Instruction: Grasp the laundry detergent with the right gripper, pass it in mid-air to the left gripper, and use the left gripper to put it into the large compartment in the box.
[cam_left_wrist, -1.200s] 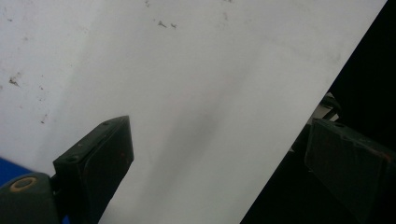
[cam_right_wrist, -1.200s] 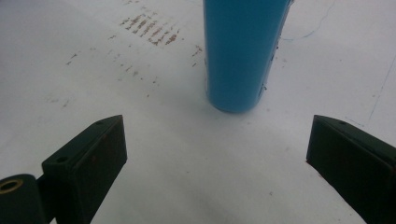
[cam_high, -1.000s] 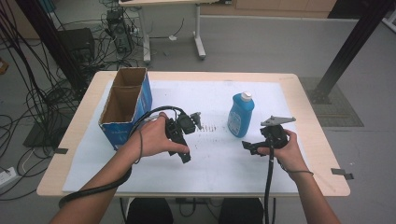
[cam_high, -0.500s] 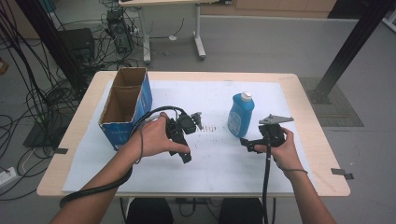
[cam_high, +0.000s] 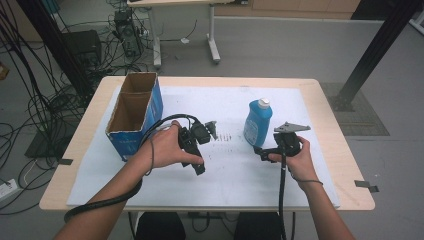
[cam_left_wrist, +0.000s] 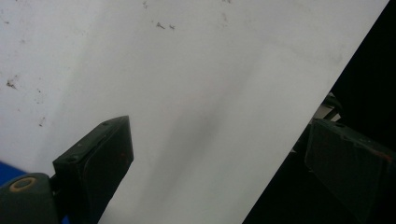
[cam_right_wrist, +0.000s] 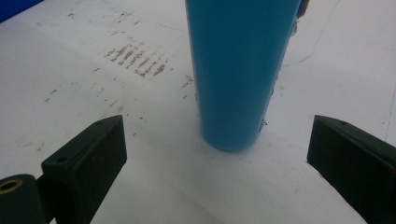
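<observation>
One cardboard box (cam_high: 134, 116) appears beside the blue bottle (cam_high: 257, 123) from above.

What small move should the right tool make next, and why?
Probably ease the right tool forward until its open jaws flank the blue bottle, then close. The bottle stands upright on the white sheet, centred ahead of the jaws but untouched.
</observation>
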